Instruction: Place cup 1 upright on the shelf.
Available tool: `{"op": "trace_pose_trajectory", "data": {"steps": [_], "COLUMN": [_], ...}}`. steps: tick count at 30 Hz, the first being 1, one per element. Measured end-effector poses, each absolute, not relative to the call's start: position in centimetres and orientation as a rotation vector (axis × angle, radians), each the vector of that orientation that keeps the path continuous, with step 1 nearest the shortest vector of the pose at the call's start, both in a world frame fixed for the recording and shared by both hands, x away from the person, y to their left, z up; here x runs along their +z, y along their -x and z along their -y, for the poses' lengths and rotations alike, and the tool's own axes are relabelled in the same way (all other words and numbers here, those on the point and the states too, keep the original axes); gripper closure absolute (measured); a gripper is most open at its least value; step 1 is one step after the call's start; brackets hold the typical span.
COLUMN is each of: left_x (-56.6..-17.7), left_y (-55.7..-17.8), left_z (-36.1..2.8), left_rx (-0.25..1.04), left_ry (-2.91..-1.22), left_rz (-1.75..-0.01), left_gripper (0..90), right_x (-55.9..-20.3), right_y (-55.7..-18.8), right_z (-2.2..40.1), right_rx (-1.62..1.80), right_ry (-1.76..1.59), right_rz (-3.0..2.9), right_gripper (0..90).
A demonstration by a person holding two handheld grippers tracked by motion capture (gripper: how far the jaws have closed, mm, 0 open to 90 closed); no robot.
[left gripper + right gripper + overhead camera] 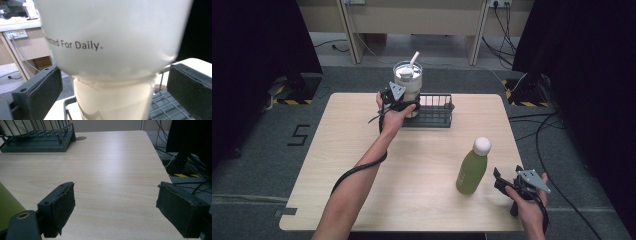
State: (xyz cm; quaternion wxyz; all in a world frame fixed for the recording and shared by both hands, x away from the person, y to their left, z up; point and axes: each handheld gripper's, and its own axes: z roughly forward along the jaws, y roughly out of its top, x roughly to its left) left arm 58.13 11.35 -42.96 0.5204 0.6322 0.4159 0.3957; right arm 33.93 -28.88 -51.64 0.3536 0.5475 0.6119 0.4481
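A white tumbler (407, 86) with a steel lid and a straw stands at the left end of the black wire basket (435, 111) at the table's far side. My left gripper (398, 98) reaches around the tumbler (112, 50) from the near side. Its pads (45, 92) flank the narrow lower part with a gap on each side, so it is open. A green bottle (472, 170) with a white cap stands upright near the front right. Just right of the bottle, my right gripper (502, 181) is open over bare table (115, 202), and the bottle's green side (7, 207) is at the left edge of the right gripper view.
The basket's right part (37, 137) holds nothing that I can see. The light wooden table (362, 165) has free room in the middle and on the left. Cables and stand feet (532, 95) lie on the floor to the right.
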Motion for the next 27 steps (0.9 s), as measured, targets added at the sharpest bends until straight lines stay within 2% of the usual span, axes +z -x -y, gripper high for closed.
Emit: {"op": "trace_pose_trajectory", "data": {"steps": [11,27], "left_x": [-43.0,-44.0], "left_y": [-55.7,-51.6], "left_z": [-12.7,-15.5], "left_rx": [0.967,0.927], "left_ry": [-1.534,-1.564], "left_rz": [-0.976,-0.938], "left_gripper": [0.0,0.0], "right_x": [-51.3,-50.7], "right_y": [-33.7,-32.9], "right_z": [28.7,28.7], "right_rx": [1.164,1.176], "right_ry": [-1.398,-1.372], "right_rz": [-1.584,-1.576], "right_gripper": [14.9,14.9]}}
